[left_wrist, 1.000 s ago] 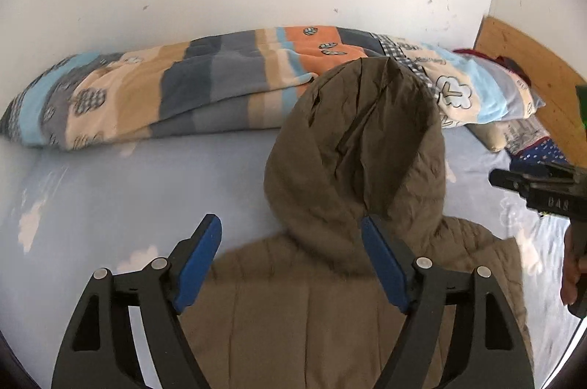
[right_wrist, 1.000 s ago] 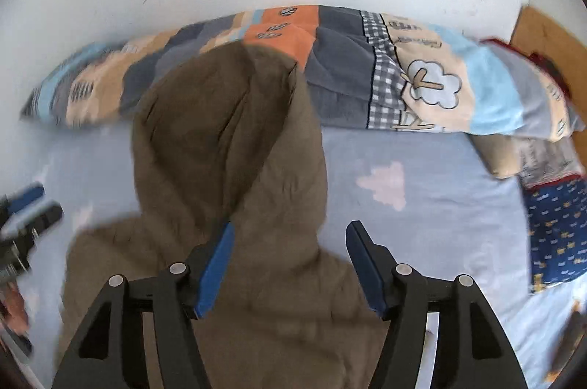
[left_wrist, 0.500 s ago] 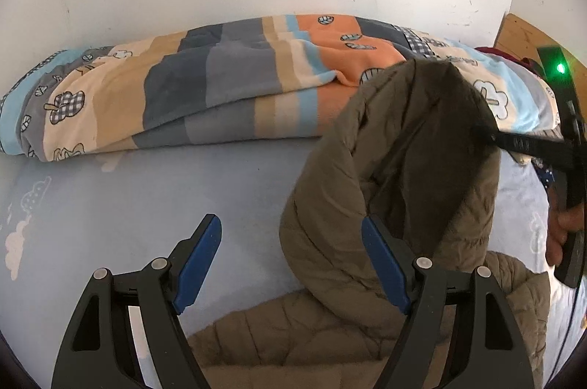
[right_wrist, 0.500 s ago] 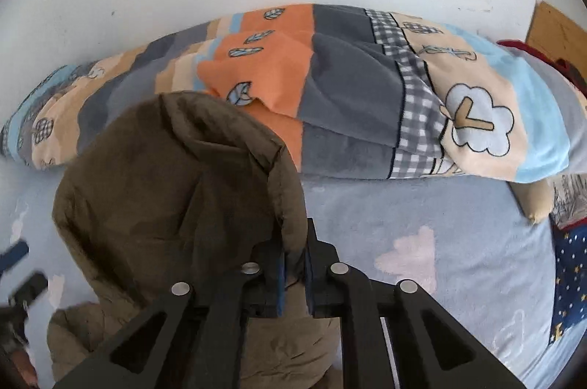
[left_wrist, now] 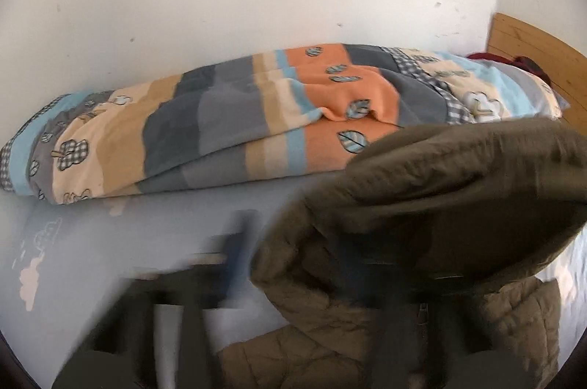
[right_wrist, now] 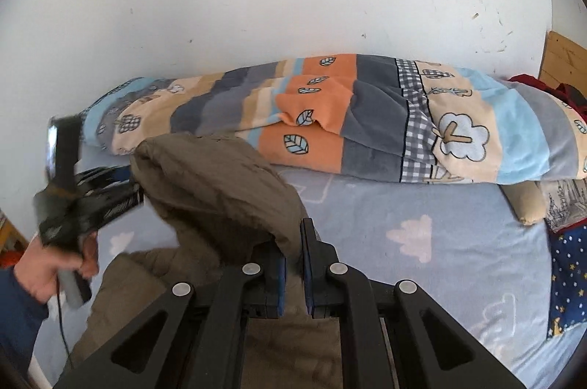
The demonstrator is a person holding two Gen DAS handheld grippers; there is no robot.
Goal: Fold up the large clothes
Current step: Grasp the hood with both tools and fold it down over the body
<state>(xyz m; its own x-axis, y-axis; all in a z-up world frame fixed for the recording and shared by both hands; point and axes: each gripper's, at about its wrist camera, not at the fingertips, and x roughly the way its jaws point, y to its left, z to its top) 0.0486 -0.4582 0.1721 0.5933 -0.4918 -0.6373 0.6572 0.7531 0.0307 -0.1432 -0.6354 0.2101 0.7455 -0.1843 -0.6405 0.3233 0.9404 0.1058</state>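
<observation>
Two grippers, one garment, one bed.

Item 1: olive quilted hooded jacket (right_wrist: 227, 191). Body lies on the pale blue sheet (right_wrist: 422, 279) at 6 o'clock of the right wrist view; hood (left_wrist: 451, 183) is lifted off the sheet and stretched between the two grippers.

Item 2: right gripper (right_wrist: 292, 266). Jaws drawn close together, blue pads pinching the hood's rim at centre frame, just below the middle.

Item 3: left gripper (right_wrist: 124, 191), at 9 o'clock in the right wrist view, held by a hand (right_wrist: 47, 271) in a dark blue sleeve (right_wrist: 18, 312). Heavily blurred in both views; its jaws have just been closing and now stand narrow, tip at the hood's far edge. Whether cloth is actually caught between the pads cannot be told.

Item 4: rolled patterned blanket (left_wrist: 256, 125), striped orange, grey, tan and blue, lying along the white wall (left_wrist: 256, 4) at 12 o'clock, beyond the hood.

Item 5: star-print navy cloth (right_wrist: 568, 279) at 3 o'clock, right wrist view, on the sheet.

Item 6: wooden headboard (left_wrist: 532, 51) at 2 o'clock, left wrist view.
</observation>
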